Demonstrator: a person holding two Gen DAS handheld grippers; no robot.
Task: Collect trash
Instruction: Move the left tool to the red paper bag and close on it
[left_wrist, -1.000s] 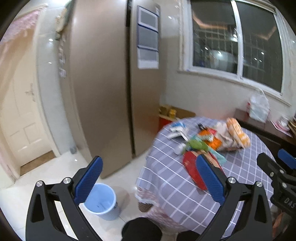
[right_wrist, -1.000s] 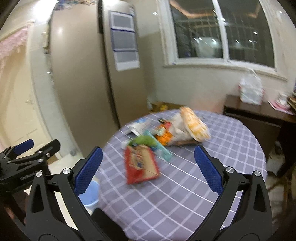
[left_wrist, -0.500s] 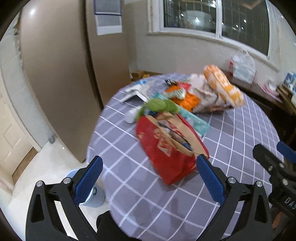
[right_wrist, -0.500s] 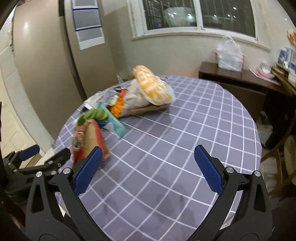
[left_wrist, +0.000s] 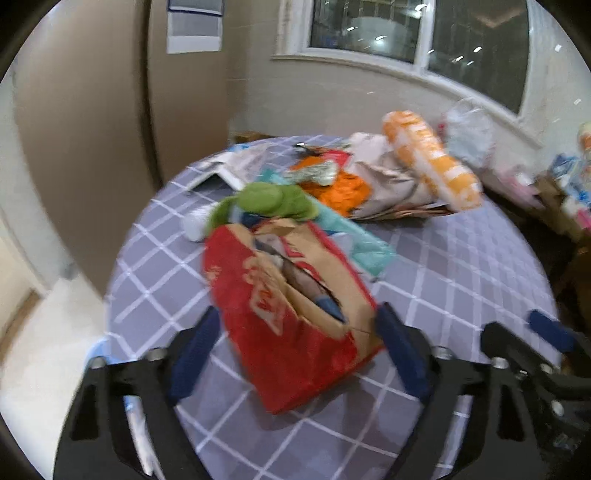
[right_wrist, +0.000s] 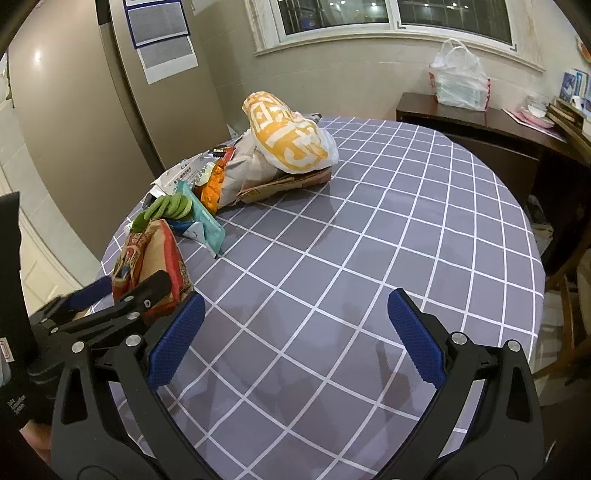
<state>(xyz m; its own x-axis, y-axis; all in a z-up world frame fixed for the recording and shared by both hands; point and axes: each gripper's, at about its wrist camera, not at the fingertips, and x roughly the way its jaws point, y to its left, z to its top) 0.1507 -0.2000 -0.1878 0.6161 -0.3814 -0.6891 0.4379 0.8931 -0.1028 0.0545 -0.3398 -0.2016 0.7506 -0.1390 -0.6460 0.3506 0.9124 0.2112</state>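
Here, my left tongs (left_wrist: 295, 350) sit low over a round tabletop (left_wrist: 461, 288) covered in a grey checked cloth. Their blue jaws are closing around a torn red paper bag (left_wrist: 280, 314), which lies on the cloth nearest me with its ragged brown mouth facing up. The bag is between the jaws; the right pad appears to touch its edge, while the left pad stands just beside it, so I judge the grip not yet made.

My right tongs (right_wrist: 291, 332) hover wide apart over bare cloth, holding nothing.

Behind the red bag lies the rest of the trash: a green wrapper (left_wrist: 266, 201), a teal packet (left_wrist: 354, 240), an orange wrapper (left_wrist: 343, 190), and a white bag printed in yellow (right_wrist: 288, 134) resting on crumpled paper.

I judge this to be the first pick-up of the collecting. The next move calls for finishing the squeeze on the bag's stiff side walls, then lifting gently, since the torn paper may crumple or spill.
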